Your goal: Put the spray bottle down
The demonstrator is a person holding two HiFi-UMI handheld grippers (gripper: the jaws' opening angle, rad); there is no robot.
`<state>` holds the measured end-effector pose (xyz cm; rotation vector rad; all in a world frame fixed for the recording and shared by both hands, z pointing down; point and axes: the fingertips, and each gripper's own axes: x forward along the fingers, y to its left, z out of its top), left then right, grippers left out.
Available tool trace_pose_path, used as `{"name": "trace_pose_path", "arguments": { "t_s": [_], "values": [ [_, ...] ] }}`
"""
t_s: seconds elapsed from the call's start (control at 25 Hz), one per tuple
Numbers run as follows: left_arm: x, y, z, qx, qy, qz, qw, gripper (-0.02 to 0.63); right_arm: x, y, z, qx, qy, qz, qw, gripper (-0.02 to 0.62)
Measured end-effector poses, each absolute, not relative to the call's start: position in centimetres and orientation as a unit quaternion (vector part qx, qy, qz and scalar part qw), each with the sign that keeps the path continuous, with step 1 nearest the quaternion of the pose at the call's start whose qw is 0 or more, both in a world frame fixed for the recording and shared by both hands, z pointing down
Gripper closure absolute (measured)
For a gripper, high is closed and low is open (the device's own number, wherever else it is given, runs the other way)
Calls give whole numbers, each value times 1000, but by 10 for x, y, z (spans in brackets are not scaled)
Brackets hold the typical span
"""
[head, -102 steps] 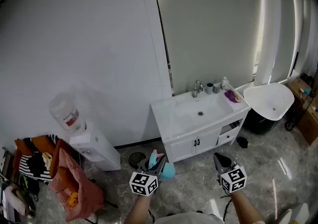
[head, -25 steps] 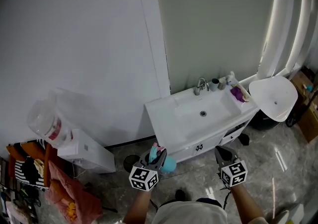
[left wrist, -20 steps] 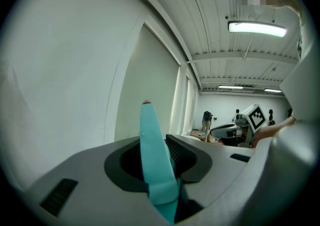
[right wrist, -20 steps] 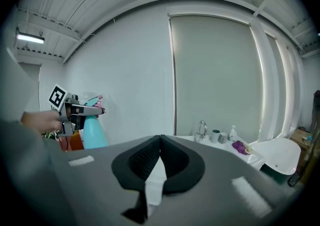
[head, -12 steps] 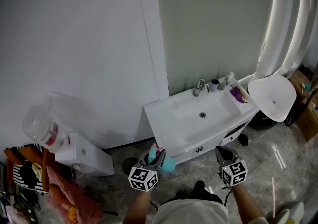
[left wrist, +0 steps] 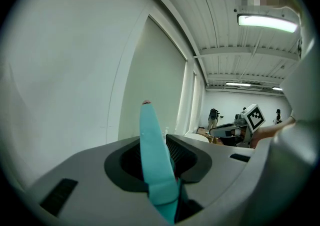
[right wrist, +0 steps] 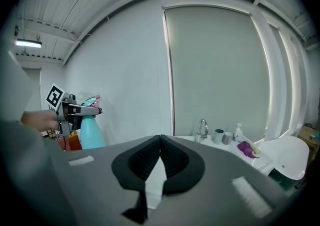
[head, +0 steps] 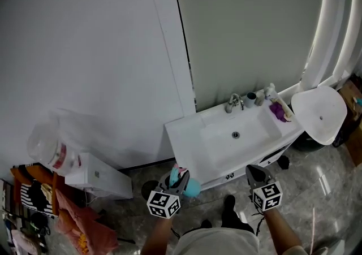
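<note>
A teal spray bottle (head: pixel 190 187) with a pink-tipped nozzle is clamped in my left gripper (head: pixel 176 179), held in the air in front of the white sink vanity (head: pixel 186 135). In the left gripper view the bottle's teal head (left wrist: pixel 152 160) stands upright between the dark pads (left wrist: pixel 186 156). My right gripper (head: pixel 253 174) hangs level beside it, near the vanity's front. Its jaws meet with nothing between them (right wrist: pixel 160 156). The right gripper view shows the spray bottle (right wrist: pixel 91 133) hanging at the left below the left gripper (right wrist: pixel 82 111).
On the vanity stand a faucet (head: pixel 232 102), two cups (head: pixel 251 99), a small bottle and a purple cloth (head: pixel 278 112). A water dispenser (head: pixel 96 178) with its jug (head: pixel 51 145) stands at the left, a white round seat (head: pixel 318 115) at the right, and clothes (head: pixel 73 217) at the lower left.
Both grippers have come closer to the sink vanity, which now lies nearer and more below me. The spray bottle stays in the left gripper; the right stays shut.
</note>
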<state>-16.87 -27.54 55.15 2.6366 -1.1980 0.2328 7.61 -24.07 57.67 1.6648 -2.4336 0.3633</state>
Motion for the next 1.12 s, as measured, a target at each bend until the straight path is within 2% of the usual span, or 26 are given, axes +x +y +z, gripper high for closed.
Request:
{"name": "trace_pose_path", "arguments": {
  "t_s": [0.52, 1.12],
  "values": [
    [-107, -379, 555, 877, -458, 85, 116, 494, 132, -373, 588, 500, -852, 118, 99, 584],
    [-65, -442, 566, 851, -501, 105, 115, 494, 166, -444, 615, 454, -874, 135, 107, 584]
  ]
}}
